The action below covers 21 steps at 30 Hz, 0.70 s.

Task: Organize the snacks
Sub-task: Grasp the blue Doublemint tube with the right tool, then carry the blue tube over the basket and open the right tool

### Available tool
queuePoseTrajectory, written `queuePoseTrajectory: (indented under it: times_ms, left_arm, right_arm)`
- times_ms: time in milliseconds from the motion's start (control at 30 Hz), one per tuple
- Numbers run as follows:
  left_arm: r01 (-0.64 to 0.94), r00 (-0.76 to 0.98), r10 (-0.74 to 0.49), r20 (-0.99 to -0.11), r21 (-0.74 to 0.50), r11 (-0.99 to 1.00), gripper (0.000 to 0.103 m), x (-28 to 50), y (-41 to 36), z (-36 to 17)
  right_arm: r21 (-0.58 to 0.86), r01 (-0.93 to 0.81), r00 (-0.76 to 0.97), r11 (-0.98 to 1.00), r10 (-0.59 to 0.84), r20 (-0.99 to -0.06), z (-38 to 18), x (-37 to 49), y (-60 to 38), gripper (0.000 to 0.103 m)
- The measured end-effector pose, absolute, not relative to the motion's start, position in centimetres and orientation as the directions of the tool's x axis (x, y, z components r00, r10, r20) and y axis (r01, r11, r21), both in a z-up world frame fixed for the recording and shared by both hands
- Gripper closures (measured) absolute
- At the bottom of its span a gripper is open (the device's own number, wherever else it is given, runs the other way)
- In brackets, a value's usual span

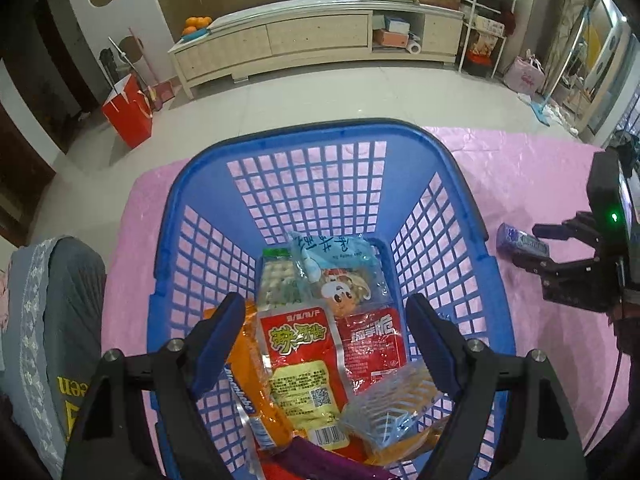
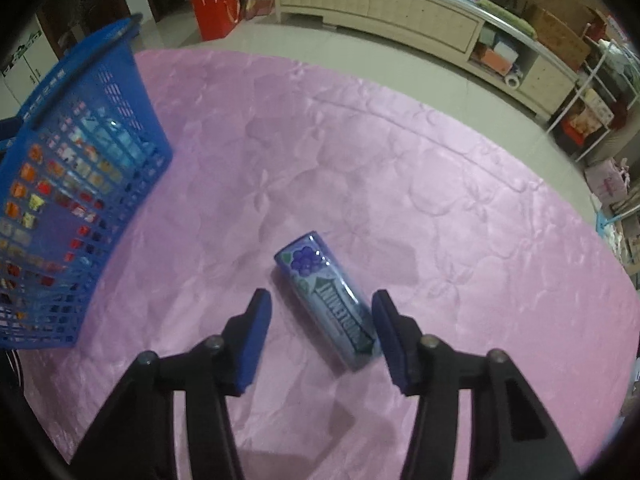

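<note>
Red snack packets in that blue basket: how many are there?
2 show in the blue plastic lattice basket: a red-and-yellow foil packet at its middle and a plain red foil packet to its right. More may be buried underneath.

The right claw (image 2: 322, 334) hung over the pink-covered desk (image 2: 440, 200), its blue pads either side of a purple grape-candy pack (image 2: 326, 300) lying flat and slanted — neither pad touching it. To the left stood a blue basket (image 2: 80, 160) — snack packets visible through its mesh.
</note>
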State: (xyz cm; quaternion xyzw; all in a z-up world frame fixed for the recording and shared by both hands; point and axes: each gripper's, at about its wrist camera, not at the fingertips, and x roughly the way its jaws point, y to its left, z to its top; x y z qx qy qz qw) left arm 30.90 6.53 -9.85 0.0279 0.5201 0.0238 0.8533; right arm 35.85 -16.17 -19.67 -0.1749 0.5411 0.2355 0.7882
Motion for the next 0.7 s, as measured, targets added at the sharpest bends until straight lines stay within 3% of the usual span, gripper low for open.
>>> queuePoseTrajectory:
  times_ms: [100, 300, 433, 700]
  left_arm:
    - [-0.016, 0.452, 0.071, -0.889, 0.072, 0.997, 0.022, 30.9, 6.7, -10.0]
    - [-0.015, 0.446, 0.068, -0.892, 0.069, 0.998, 0.022, 31.1, 6.6, -10.2]
    - [-0.004, 0.45, 0.064, -0.891, 0.069, 0.998, 0.022, 31.1, 6.5, -10.2]
    - [-0.004, 0.463, 0.064, -0.884, 0.07, 0.998, 0.022, 30.1, 6.3, -9.7]
  right_arm:
    - [-0.038, -0.574, 0.304, 0.818, 0.17, -0.938, -19.8, 35.9, -16.0, 0.057]
    - [-0.05, -0.617, 0.282, 0.785, 0.161, -0.946, -20.4, 36.1, -15.7, 0.058]
    - [-0.05, -0.609, 0.288, 0.792, 0.161, -0.944, -20.4, 35.5, -15.5, 0.064]
    - [0.003, -0.612, 0.328, 0.791, 0.258, -0.909, -16.1, 31.7, -14.5, 0.065]
